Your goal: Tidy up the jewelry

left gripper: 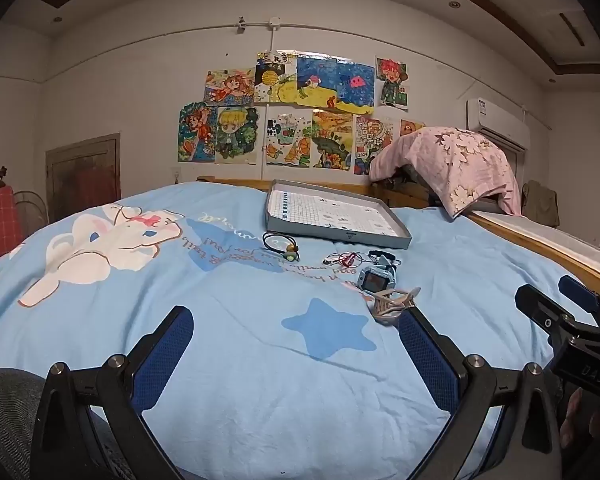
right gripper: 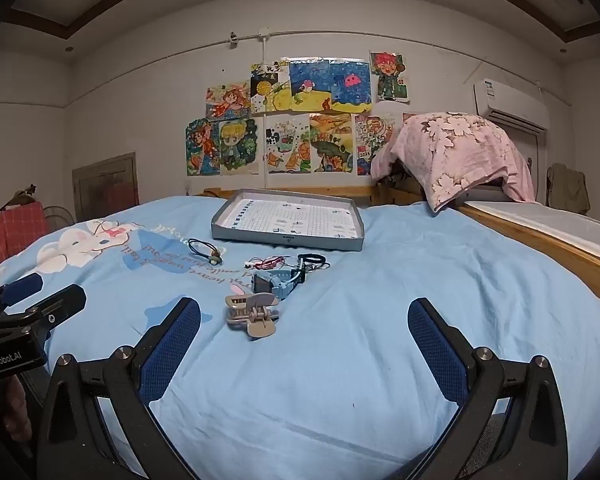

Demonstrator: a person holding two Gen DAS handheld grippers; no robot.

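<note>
A grey tray (left gripper: 400, 240) (right gripper: 288, 240) with a white grid liner lies on the blue bedspread, empty. In front of it lie a black hair tie with beads (left gripper: 286, 246) (right gripper: 206, 250), a red and white bracelet (left gripper: 342, 259) (right gripper: 266, 262), a black band (left gripper: 380, 255) (right gripper: 312, 258), a blue watch (left gripper: 376, 278) (right gripper: 278, 280) and a beige hair claw (left gripper: 392, 304) (right gripper: 252, 312). My left gripper (left gripper: 296, 320) is open and empty, its right finger beside the claw. My right gripper (right gripper: 304, 312) is open and empty, just behind the claw.
The bedspread (left gripper: 220, 300) (right gripper: 420, 272) covers the whole bed. A wooden bed rail (left gripper: 540, 240) (right gripper: 540, 240) runs along the right. A pink floral cloth (left gripper: 452, 160) (right gripper: 460, 152) drapes over something at the back right. Drawings hang on the wall.
</note>
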